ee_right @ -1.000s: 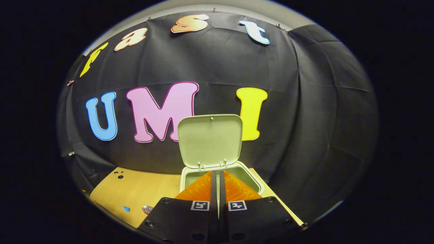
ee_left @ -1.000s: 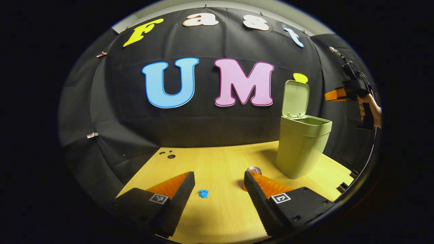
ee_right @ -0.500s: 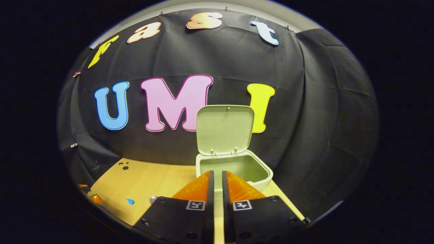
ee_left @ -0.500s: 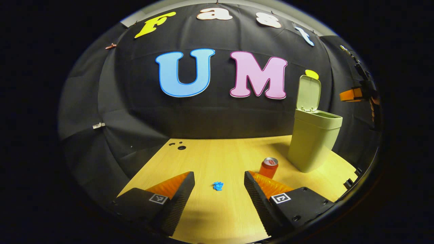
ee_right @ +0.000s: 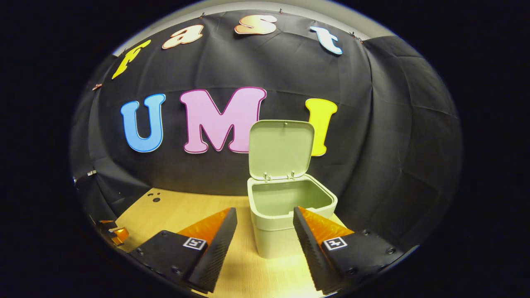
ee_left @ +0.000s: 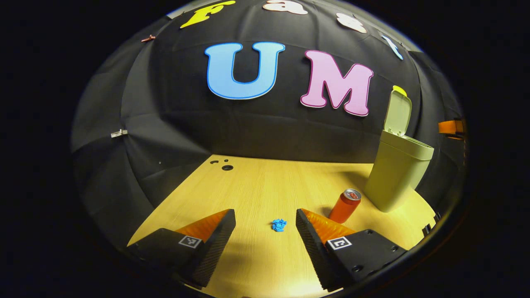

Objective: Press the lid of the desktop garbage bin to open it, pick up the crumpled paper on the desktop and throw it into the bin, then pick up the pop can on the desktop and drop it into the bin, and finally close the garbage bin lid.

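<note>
Your left gripper [ee_left: 265, 217] hangs above the wooden desktop [ee_left: 256, 186] with its two fingers spread wide and nothing between them. The crumpled paper [ee_left: 279, 224], a small blue wad, lies on the wood just ahead of the fingertips, in the gap between them and nearer the right finger than the left, touching neither. The pop can [ee_left: 345, 205] stands upright just beyond the tip of your right finger and slightly outside it, well short of being inside the gap. Farther ahead and to the right of that gripper stands the garbage bin [ee_left: 396, 174], pale green, with its lid [ee_left: 398, 113] swung up and standing nearly vertical on the hinge at the back. At the far right edge of the left gripper view a small part of your other gripper shows past the bin. Your right gripper [ee_right: 261, 217] is also spread wide and holds nothing. In the right gripper view the garbage bin [ee_right: 285, 223] sits directly ahead, between the two fingers and close to their tips, with its open mouth facing up and the raised lid [ee_right: 281, 149] behind it. The inside of the bin that you can see looks bare.
</note>
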A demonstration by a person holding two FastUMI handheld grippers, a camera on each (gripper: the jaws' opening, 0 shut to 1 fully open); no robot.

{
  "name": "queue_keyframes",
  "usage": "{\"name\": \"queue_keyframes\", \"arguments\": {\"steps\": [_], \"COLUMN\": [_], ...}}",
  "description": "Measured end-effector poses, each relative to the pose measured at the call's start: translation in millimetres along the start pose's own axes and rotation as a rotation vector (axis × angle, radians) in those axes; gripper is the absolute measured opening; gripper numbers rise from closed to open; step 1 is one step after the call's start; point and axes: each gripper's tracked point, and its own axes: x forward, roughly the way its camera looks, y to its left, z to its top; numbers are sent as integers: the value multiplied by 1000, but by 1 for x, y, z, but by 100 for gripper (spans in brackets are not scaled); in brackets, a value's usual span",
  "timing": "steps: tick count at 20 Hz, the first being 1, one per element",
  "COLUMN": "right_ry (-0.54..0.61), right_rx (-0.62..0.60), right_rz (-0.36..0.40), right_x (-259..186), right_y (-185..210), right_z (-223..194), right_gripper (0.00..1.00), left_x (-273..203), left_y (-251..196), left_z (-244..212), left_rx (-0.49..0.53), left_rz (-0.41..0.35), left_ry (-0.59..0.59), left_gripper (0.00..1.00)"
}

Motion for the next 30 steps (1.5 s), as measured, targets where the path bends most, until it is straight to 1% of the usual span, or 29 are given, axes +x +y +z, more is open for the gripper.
{"name": "queue_keyframes", "arguments": {"steps": [1, 2, 3, 5, 7, 11, 14, 16, 18, 22, 26, 27, 30], "right_ry": [6, 10, 13, 25, 54, 124, 164, 195, 223, 239, 236, 240, 248], "right_rx": [-1, -3, 0, 13, 24, 60, 60, 48, 50, 30, -2, -7, -6], "right_rz": [-2, -13, -20, -27, -39, -60, -70, -73, -59, -35, -17, -8, 9], "right_x": [-1, 2, -2, -1, -1, -3, -6, -6, -5, -2, 5, 8, 15], "right_y": [-2, -7, -10, -17, -25, -38, -45, -49, -46, -44, -45, -44, -43], "right_z": [-4, -6, -10, -16, -28, -51, -66, -78, -85, -91, -91, -92, -94], "right_gripper": [93, 95, 100, 100, 100, 100, 100, 100, 100, 100, 100, 100, 100], "left_x": [9, 18, 28, 43, 63, 96, 118, 132, 143, 158, 168, 169, 169], "left_y": [-2, -5, -8, -14, -19, -26, -34, -33, -35, -39, -38, -39, -39], "left_z": [-4, -9, -16, -24, -33, -52, -72, -88, -99, -121, -125, -126, -127], "left_rx": [-8, -17, -27, -40, -32, 57, 74, 105, 123, 110, 79, 79, 72], "left_rz": [-8, -12, -14, -26, -23, -1, -10, 2, 5, 8, 30, 31, 42], "left_ry": [10, 30, 53, 81, 114, 158, 206, 239, 263, 322, 312, 311, 308], "left_gripper": [94, 94, 94, 94, 94, 94, 94, 94, 93, 92, 90, 88, 77]}}
